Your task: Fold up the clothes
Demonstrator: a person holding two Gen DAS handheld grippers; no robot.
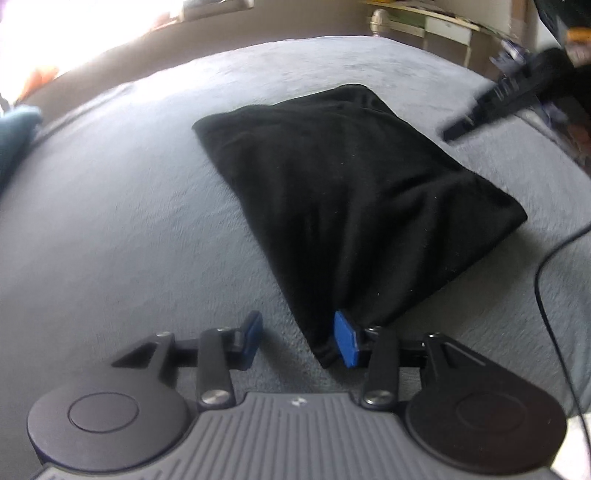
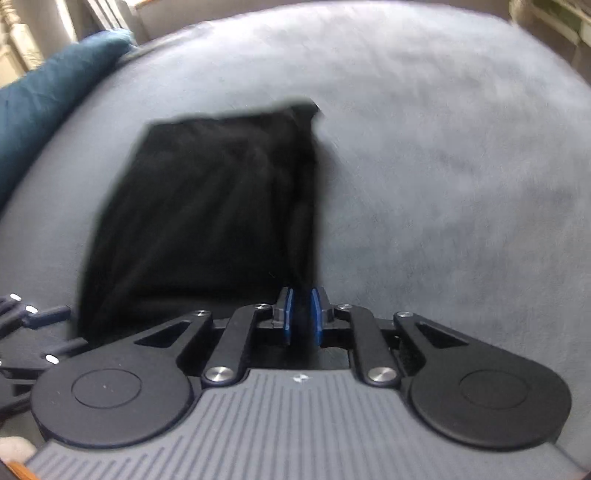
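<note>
Pinching the folded black garment [image 2: 207, 206], your right hand-held gripper [image 2: 303, 314] grips its edge; your left hand-held gripper [image 1: 299, 339] gapes wide at a corner.

A bedroom in a private home, seen in daylight.

A wide bed covered by a plush grey blanket [image 1: 147, 229] fills the room; a teal pillow [image 2: 48, 99] lies at its edge. Beyond stand a pale turned bedpost [image 1: 379, 20], a cluttered cream side table with a drawer [image 1: 447, 27], and a sunlit window [image 1: 55, 33].
</note>
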